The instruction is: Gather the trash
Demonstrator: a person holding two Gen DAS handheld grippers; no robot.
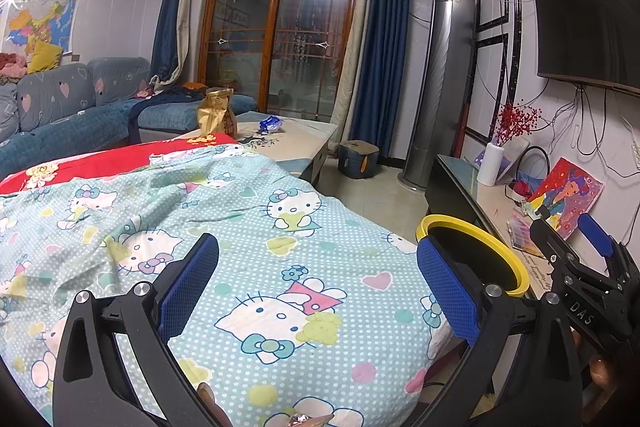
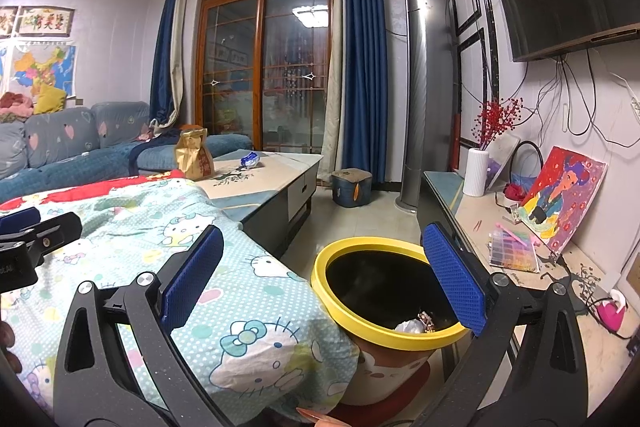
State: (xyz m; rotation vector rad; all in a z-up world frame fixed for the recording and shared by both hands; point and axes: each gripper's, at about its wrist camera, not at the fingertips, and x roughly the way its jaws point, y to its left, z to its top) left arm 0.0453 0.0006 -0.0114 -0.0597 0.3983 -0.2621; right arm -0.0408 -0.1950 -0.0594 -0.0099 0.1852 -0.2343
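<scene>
- Right wrist view: right tongs [image 2: 322, 273] spread apart, empty, above yellow-rimmed trash bin [image 2: 384, 337] holding crumpled paper [image 2: 409, 326].
- Left tongs [image 1: 318, 285] apart over blanket [image 1: 248, 227].
- Gold bag [image 2: 194, 155], blue wrapper [image 2: 250, 159] on desk [image 2: 276, 179].

- The trash bin [image 2: 390, 311] stands on the floor between the cloth-covered worktop [image 2: 240, 291] on its left and the TV cabinet [image 2: 500, 227] on its right, touching the cloth's edge.
- Crumpled paper [image 2: 409, 325] lies in the bin.
- Behind the cloth, a paper bag [image 2: 194, 155] stands on the worktop, with a wrapper [image 2: 250, 159] to its right.
- The sofa [image 2: 80, 151] runs behind and left of the worktop.
- On the cabinet: a vase [image 2: 476, 171] at the back, a painting [image 2: 560, 203] leaning on the wall, a bead box [image 2: 514, 250] before it.
</scene>
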